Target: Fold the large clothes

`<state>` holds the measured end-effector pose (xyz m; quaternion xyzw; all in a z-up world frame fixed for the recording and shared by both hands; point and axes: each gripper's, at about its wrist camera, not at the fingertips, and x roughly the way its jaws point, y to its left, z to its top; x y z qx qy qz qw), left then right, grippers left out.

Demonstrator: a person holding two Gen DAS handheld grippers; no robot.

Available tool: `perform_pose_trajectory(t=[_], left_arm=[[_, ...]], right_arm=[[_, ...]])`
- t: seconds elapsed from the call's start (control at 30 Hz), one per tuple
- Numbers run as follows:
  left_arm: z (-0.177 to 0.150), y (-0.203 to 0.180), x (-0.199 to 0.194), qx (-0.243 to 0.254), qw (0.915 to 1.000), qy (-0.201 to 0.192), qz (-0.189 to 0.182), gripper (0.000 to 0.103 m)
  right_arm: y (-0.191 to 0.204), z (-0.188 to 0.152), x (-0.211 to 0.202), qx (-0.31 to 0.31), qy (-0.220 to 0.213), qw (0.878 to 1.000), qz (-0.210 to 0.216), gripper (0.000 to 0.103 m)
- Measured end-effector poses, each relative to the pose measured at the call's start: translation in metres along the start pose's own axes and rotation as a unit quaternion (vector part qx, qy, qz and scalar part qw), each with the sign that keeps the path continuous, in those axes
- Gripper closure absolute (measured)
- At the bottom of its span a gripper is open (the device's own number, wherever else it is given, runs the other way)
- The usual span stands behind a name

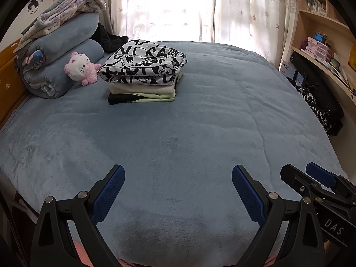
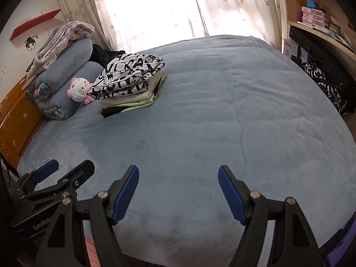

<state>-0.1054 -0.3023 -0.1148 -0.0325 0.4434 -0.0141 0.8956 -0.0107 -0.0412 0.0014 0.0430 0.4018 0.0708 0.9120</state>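
From the left wrist view, the left tongs (image 1: 178, 191) stand wide apart over the near edge of the bed (image 1: 200, 133), nothing between the blue pads, and the right tongs (image 1: 311, 178) show at the lower right, close alongside. The task's thing, a stack of folded clothes (image 1: 142, 75) topped by a black-and-white printed garment, sits toward the far left corner of the bed, near the headboard side, well apart from both tongs; I judge it was put there to keep the broad middle of the bed free for spreading the next piece. Just beside it lie a pink plush toy (image 1: 81, 67) and rolled blue bedding (image 1: 64, 60). At the bed's right edge a dark patterned heap (image 1: 320, 109) hangs by the shelves, perhaps clothes yet to fold, though that is not certain. From the right wrist view, the right tongs (image 2: 178, 189) are likewise apart and empty, pointing down across the bare blue cover, with the left tongs (image 2: 66, 171) at the lower left. This view adds a red wall shelf (image 2: 35, 24) above the bedding and shows the stack's right side, its layers of pale green and black cloth.
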Motion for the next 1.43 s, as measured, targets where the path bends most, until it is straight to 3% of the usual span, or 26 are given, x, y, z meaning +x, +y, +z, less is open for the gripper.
perform_pose_trajectory(t=[1.43], left_arm=[[-0.006,0.007,0.003,-0.001,0.9998,0.013,-0.014,0.016]], right_arm=[[0.008,-0.014,0.000,0.003,0.001,1.000,-0.005,0.029]])
